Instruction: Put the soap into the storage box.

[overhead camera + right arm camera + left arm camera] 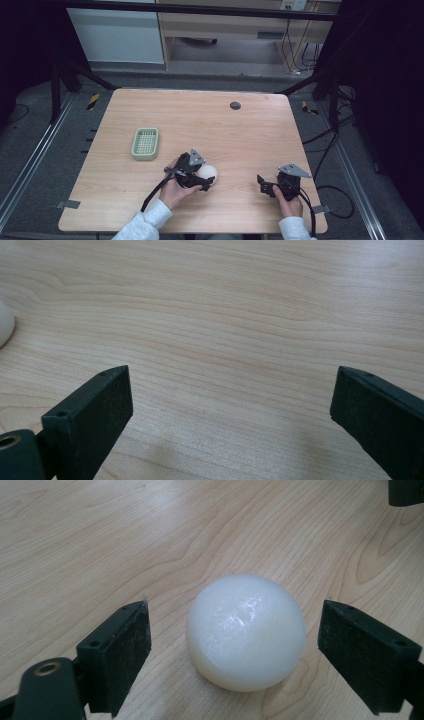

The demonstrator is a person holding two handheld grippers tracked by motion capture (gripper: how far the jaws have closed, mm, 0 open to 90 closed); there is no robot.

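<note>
Holding a gripper in each hand, we have both forearms coming in at the near edge of the wooden table (150, 210), grey sleeves showing at the bottom of the high view. Nearest to us on the right side, our right gripper (263, 186) sits low over bare wood close to the front edge; in the right gripper view its jaws stand wide apart with nothing between them, only wood grain, and a sliver of white shows at that view's far left edge. A little farther in and to the left, our left gripper (208, 181) is brought up around the white ball (208, 174), which rests on the table roughly at the middle of its near half. In the left gripper view the ball (246, 631) lies between the two black jaws, which are spread wide on either side of it; a gap of wood shows between each jaw and the ball, so neither pad touches it, and the ball sits somewhat nearer the right-hand jaw. The two grippers are well apart from each other. Beyond our left hand, farther up and to the left, a pale green basket (145, 144) with a slatted bottom lies on the table, apart from the ball. Farther still, near the far edge, a small dark round disc (235, 105) sits in the tabletop.
</note>
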